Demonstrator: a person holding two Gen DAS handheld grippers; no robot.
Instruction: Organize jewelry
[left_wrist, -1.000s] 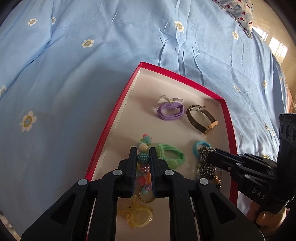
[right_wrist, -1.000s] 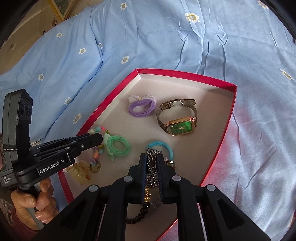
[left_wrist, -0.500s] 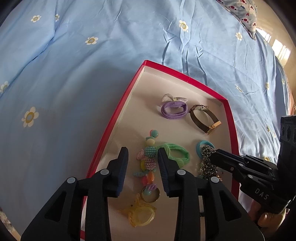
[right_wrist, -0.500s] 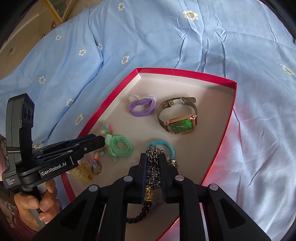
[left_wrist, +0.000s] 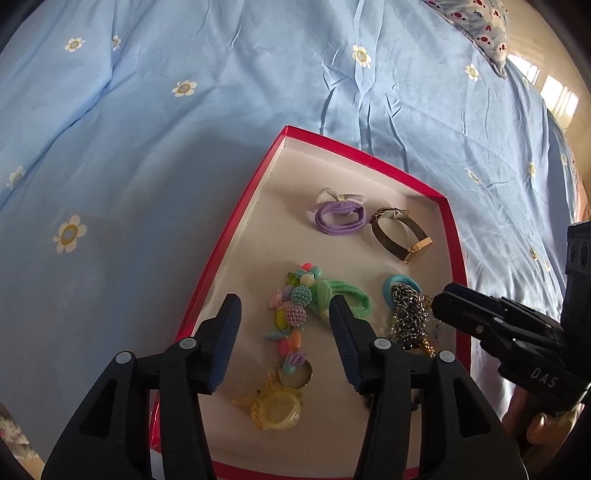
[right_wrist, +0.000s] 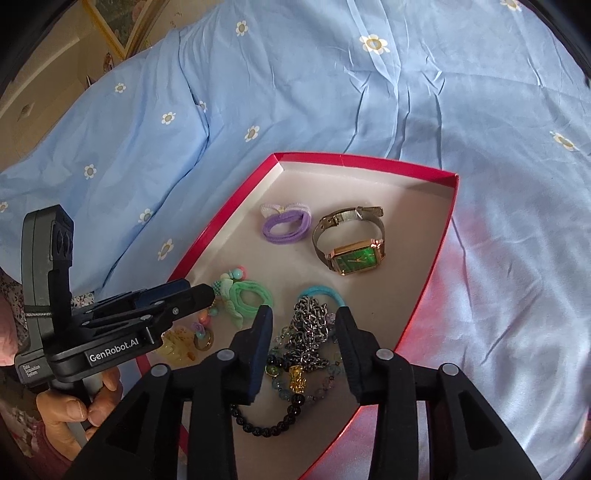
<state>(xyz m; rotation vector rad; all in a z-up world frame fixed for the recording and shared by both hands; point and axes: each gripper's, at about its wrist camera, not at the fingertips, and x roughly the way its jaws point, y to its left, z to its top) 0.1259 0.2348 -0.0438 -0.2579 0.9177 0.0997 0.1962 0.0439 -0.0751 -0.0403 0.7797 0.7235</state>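
A red-rimmed tray (left_wrist: 236, 236) (right_wrist: 432, 273) lies on the bed and holds the jewelry. My left gripper (left_wrist: 284, 310) is open above a colourful bead bracelet (left_wrist: 291, 317), which lies loose next to a green hair tie (left_wrist: 347, 295) (right_wrist: 251, 295). My right gripper (right_wrist: 304, 321) is open over a metal chain pile (right_wrist: 306, 332) (left_wrist: 406, 317) and a black bead bracelet (right_wrist: 266, 424). A purple hair tie (left_wrist: 340, 218) (right_wrist: 284, 225), a green-faced watch (right_wrist: 354, 254) (left_wrist: 399, 232), a teal ring (left_wrist: 400, 284) and a yellow clip (left_wrist: 273, 406) also lie in the tray.
The tray rests on a light blue quilt with daisy prints (left_wrist: 147, 147) (right_wrist: 369, 92). A patterned pillow (left_wrist: 476, 26) lies at the far right. A small gold ring (left_wrist: 295, 373) sits next to the yellow clip.
Both grippers have opened. The left let go of the colourful bead bracelet and the right let go of the metal chain; both pulled back a little.
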